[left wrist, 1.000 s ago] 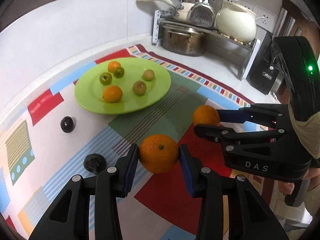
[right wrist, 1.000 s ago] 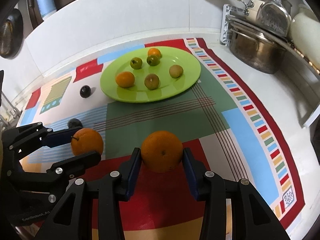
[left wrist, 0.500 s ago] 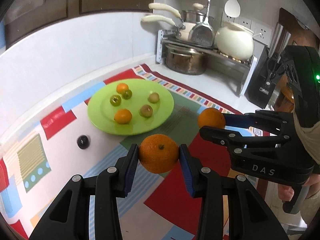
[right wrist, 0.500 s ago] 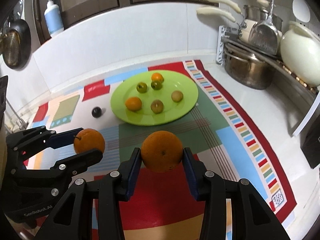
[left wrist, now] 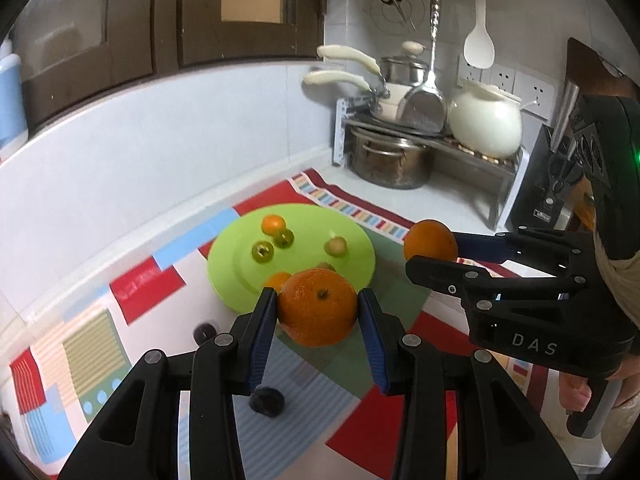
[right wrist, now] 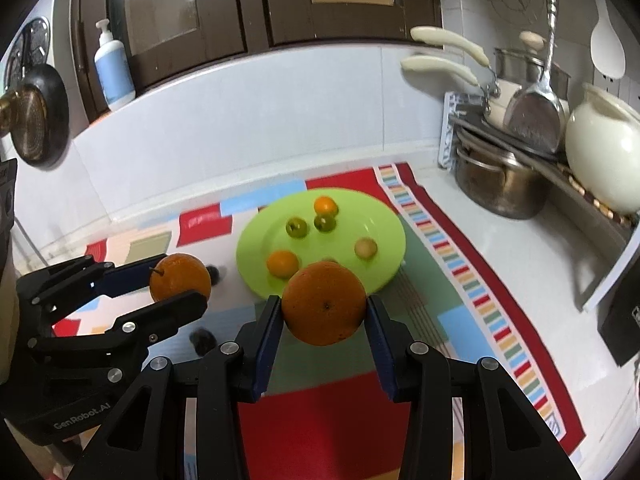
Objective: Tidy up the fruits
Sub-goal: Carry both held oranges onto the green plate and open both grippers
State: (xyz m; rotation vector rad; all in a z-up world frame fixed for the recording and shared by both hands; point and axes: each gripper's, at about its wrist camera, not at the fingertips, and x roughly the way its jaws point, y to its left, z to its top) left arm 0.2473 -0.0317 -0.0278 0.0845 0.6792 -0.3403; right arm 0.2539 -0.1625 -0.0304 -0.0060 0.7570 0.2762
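Observation:
My left gripper (left wrist: pixel 318 314) is shut on an orange (left wrist: pixel 317 307), held above the patterned mat in front of the green plate (left wrist: pixel 236 264). My right gripper (right wrist: pixel 323 314) is shut on a second orange (right wrist: pixel 323 309); this orange also shows in the left wrist view (left wrist: pixel 430 240), and the left one shows in the right wrist view (right wrist: pixel 180 278). The plate (right wrist: pixel 384 236) holds several small orange and green fruits. Two dark plums (left wrist: pixel 267 400) (left wrist: pixel 203 331) lie on the mat left of the plate.
A metal rack with pots (left wrist: pixel 386 158), pans and a white kettle (left wrist: pixel 484 128) stands at the back right corner. A black box (left wrist: pixel 538 196) stands beside it. A white tiled wall runs behind the mat. A soap bottle (right wrist: pixel 114 76) stands on the sill.
Both grippers have risen with their oranges and tilted up, so the plate looks smaller and farther and more wall and cupboards show.

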